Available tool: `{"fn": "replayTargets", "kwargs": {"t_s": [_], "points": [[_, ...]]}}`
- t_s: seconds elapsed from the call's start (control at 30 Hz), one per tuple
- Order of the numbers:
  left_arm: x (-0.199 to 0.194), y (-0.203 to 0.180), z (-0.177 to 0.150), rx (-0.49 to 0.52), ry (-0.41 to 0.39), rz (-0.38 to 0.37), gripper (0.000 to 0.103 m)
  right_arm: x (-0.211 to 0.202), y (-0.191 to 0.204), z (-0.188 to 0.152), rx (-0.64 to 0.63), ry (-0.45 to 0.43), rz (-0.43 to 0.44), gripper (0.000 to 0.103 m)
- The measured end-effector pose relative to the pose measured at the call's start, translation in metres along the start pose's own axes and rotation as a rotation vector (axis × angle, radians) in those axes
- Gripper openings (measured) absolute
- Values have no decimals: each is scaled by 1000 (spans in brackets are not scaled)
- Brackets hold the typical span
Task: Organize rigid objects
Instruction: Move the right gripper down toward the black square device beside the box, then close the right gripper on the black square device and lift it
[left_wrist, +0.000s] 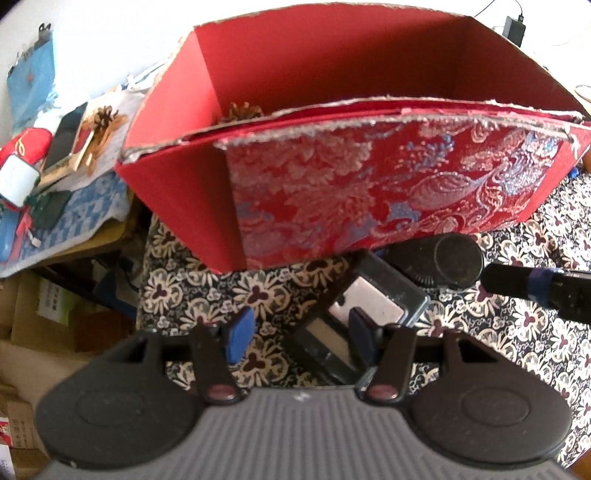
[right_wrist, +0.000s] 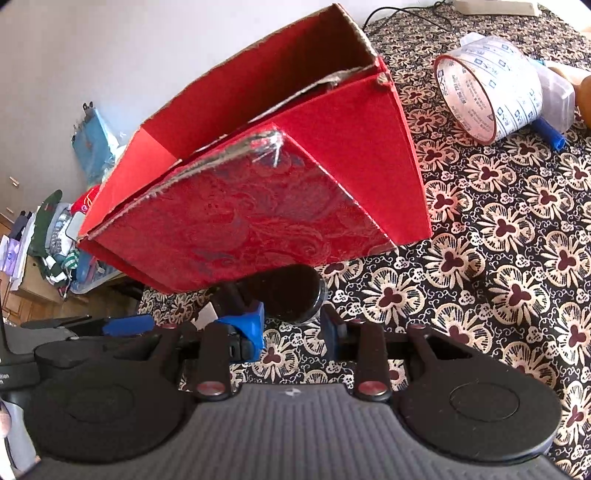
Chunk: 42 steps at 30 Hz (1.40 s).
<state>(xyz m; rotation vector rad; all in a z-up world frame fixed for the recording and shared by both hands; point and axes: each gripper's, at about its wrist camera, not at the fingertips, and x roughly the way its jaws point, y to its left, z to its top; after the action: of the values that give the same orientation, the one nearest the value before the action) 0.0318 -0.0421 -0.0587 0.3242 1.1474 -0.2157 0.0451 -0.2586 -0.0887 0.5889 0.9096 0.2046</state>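
Observation:
A red open box (left_wrist: 332, 177) with a brocade front stands on the flowered cloth; it also shows in the right wrist view (right_wrist: 280, 206). A pine cone (left_wrist: 243, 110) lies inside it. In front of the box lie a black-and-silver rectangular object (left_wrist: 369, 306) and a black round-capped cylinder (left_wrist: 450, 262), the latter also in the right wrist view (right_wrist: 295, 291). My left gripper (left_wrist: 299, 336) is open, its right fingertip touching the rectangular object. My right gripper (right_wrist: 295, 332) is open just short of the cylinder. The right gripper's finger (left_wrist: 535, 288) enters the left view.
A roll of printed tape (right_wrist: 487, 92), a blue pen (right_wrist: 550, 134) and a plastic bottle lie at the right on the cloth (right_wrist: 498, 258). A cluttered side table (left_wrist: 55, 184) with a framed pine cone and cloths stands left. Cardboard boxes (left_wrist: 37, 332) sit below it.

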Motion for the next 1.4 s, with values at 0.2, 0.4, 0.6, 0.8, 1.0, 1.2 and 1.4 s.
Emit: {"fn": "replayTargets", "kwargs": {"t_s": [0.2,0.4,0.6,0.8,1.0,1.2,1.4], "points": [[1,1,0,-3,2,-7,60,1,3,1,-28,-8,23,16],[-1,5,-5,7,-18,-61,61,2,1,2,-13,-21,36,16],[-6,14,-22,16,-70,-174,61,2,-6,0,20,-10,48,16],[-4,6,-27,51,-97,-298,62,6,-10,-2,40,-2,46,16],[0,-10,-29,118,-146,-299,65,11,-11,1,67,25,74,16],[2,-18,-38,204,-186,-290,68,17,-9,0,84,58,116,16],[10,-29,-41,290,-209,-237,69,24,-6,-3,87,89,136,16]]}}
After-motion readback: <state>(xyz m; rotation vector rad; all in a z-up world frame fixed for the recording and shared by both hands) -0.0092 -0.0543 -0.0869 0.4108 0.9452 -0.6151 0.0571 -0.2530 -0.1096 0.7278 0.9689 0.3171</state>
